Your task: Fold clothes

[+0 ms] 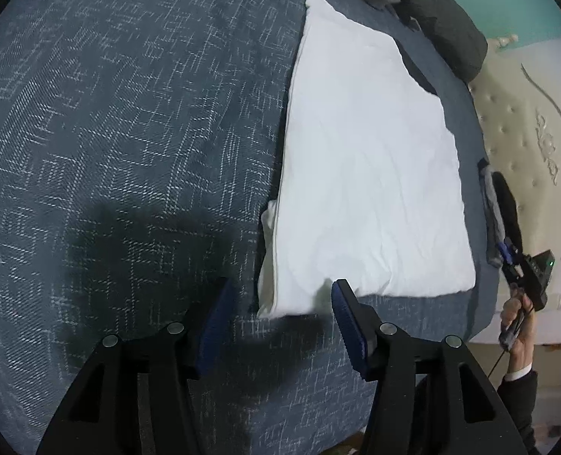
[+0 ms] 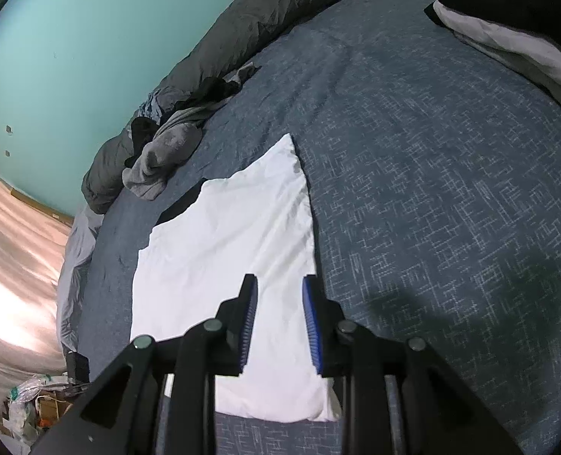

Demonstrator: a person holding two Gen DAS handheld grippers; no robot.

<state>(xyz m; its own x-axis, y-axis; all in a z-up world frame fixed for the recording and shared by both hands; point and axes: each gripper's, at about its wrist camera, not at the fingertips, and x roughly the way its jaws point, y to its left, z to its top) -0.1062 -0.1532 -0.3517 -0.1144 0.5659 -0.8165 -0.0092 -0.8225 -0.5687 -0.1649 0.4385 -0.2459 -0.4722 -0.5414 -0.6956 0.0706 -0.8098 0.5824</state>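
A white garment (image 1: 367,174) lies folded flat in a rough rectangle on the blue patterned bedspread (image 1: 128,132). My left gripper (image 1: 280,295) is open and empty, hovering just above the garment's near corner. In the right wrist view the same white garment (image 2: 219,242) lies below my right gripper (image 2: 278,284), which is open and empty over the garment's near right part. The right gripper also shows in the left wrist view (image 1: 527,273), held in a hand past the garment's right edge.
A dark grey duvet (image 2: 265,19) and crumpled grey clothes (image 2: 166,155) lie along the bed's far edge. A black and white bundle (image 2: 508,19) sits at the top right. A cream tufted headboard (image 1: 527,132) stands beyond the bed. Clutter (image 2: 33,398) lies on the floor.
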